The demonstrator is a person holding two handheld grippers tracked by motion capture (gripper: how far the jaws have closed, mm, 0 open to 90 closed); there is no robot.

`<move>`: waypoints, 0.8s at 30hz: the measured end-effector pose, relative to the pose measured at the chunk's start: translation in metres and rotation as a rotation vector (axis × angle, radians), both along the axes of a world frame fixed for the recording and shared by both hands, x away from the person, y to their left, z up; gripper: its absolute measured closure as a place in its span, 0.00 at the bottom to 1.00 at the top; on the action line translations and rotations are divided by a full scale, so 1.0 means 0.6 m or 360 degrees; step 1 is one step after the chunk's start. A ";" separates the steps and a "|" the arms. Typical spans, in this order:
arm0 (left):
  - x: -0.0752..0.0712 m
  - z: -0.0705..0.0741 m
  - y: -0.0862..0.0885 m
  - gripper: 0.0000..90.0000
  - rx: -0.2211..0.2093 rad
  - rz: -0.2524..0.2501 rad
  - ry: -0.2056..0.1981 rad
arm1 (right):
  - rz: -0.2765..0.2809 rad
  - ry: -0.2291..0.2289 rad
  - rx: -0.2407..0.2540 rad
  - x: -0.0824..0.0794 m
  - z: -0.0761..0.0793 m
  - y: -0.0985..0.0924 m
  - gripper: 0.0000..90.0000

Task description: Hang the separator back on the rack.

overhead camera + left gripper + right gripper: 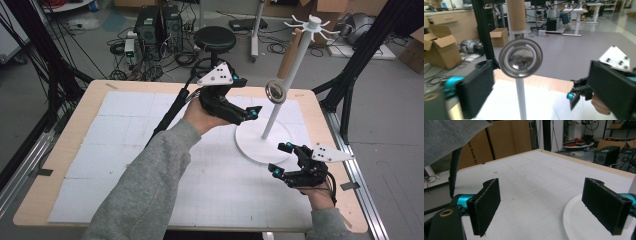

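**Strainer hung on the rack, left jaws released**

Nearest the person, the right gripper (282, 157) is held low over the right front part of the white gridded mat (125, 150), its jaws spread wide with nothing between them; in the right gripper view only the mat and the edge of the round white base plate (584, 225) are seen past the pads. The gripper rests just beside that base plate and is not touching the stand.

Farther in, the left gripper (252, 114) is held up by the grey-sleeved forearm (150, 185), pointed at the white pole of the hanging rack (280, 100). Its jaws stand wide apart and grip nothing. The small round steel strainer with a wooden handle (520, 60) is seen between the two black pads in the left gripper view, yet is touched by neither. It hangs against the pole, bowl down, handle rising toward the hooked white crown (314, 24); the exact hook bearing it cannot be made out.

The step in hand is judged to be the release after hanging. Next, a straight withdrawal of the left gripper is called for, so that the freely hanging strainer is not brushed or knocked off.
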State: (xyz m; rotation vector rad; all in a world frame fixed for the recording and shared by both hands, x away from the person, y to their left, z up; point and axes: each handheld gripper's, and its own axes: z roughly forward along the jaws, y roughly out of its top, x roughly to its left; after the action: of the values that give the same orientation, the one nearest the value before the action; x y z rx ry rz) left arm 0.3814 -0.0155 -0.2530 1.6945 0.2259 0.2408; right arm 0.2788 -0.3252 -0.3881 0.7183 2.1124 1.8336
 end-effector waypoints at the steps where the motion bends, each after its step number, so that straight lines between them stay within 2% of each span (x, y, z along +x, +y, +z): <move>1: -0.001 -0.005 0.004 0.05 -0.0005 0.0008 0.0003 | 0.0001 -0.0003 -0.0011 0.000 0.000 0.000 0.16; 3: 0.000 -0.015 0.014 0.02 0.0001 0.0020 0.0033 | 0.0008 0.0000 -0.0019 0.001 -0.001 0.002 0.16; 4: 0.001 -0.020 0.020 0.02 0.0000 0.0018 0.0068 | 0.0010 0.0001 -0.0022 0.001 -0.001 0.002 0.16; 6: -0.001 -0.035 0.033 0.02 -0.0036 -0.0004 0.0111 | 0.0007 -0.0002 -0.0020 0.001 -0.001 0.002 0.16; 14: -0.005 -0.092 0.086 0.02 0.0008 0.0047 0.0154 | 0.0007 0.0009 -0.0037 0.002 -0.003 0.004 0.16; 18: -0.015 -0.107 0.108 0.02 0.0011 0.0026 0.0120 | 0.0007 0.0012 -0.0039 0.001 -0.004 0.005 0.16; 24: -0.033 -0.125 0.139 0.02 0.0031 0.0054 0.0086 | 0.0005 0.0017 -0.0045 0.003 -0.008 0.005 0.16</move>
State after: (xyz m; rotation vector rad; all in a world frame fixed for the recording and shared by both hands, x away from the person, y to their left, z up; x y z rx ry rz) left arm 0.3617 0.0680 -0.3278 1.7186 0.2933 0.2234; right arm 0.2808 -0.3223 -0.3927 0.7201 2.1426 1.8016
